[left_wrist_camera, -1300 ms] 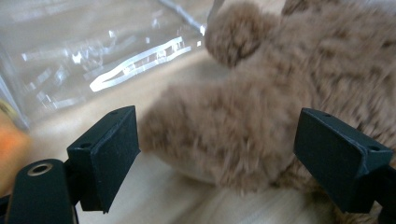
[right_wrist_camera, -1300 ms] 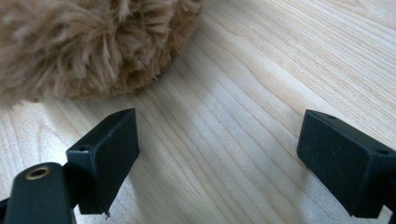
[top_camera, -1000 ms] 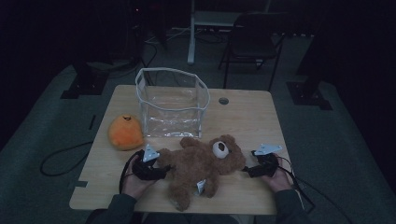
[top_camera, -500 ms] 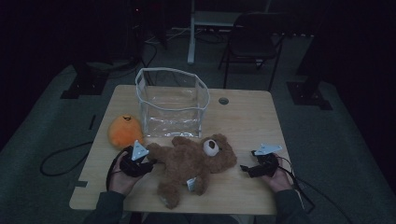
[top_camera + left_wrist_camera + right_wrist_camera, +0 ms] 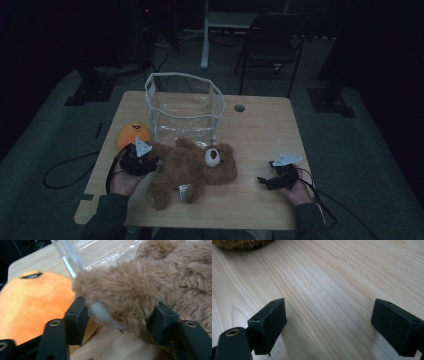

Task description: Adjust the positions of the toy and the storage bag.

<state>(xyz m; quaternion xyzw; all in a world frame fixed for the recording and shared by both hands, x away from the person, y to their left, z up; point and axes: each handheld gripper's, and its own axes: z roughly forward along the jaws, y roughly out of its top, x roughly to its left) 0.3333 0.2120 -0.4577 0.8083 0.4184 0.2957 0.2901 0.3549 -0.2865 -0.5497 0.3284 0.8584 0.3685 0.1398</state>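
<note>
A brown teddy bear [image 5: 190,170] lies on its back on the wooden table [image 5: 260,130], its head toward the right. My left gripper [image 5: 151,161] is at the bear's left side. In the left gripper view its jaws [image 5: 120,315] have just been opening, and the bear's paw [image 5: 125,295] still fills the gap and touches both pads. An orange plush [image 5: 131,135] [image 5: 32,307] sits just beyond that gripper. My right gripper [image 5: 261,180] rests on the table right of the bear, open [image 5: 329,312] over bare wood [image 5: 324,270].
A clear plastic bin [image 5: 182,76] stands upright behind the bear, its wall [image 5: 100,255] close to the paw. A round grommet [image 5: 239,107] sits right of it. A chair [image 5: 270,45] stands beyond the table. A cable [image 5: 65,170] loops on the floor at left.
My left gripper has pulled the bear leftward and up toward the orange plush, and the bear's head has shifted left. The right gripper has stayed put.
</note>
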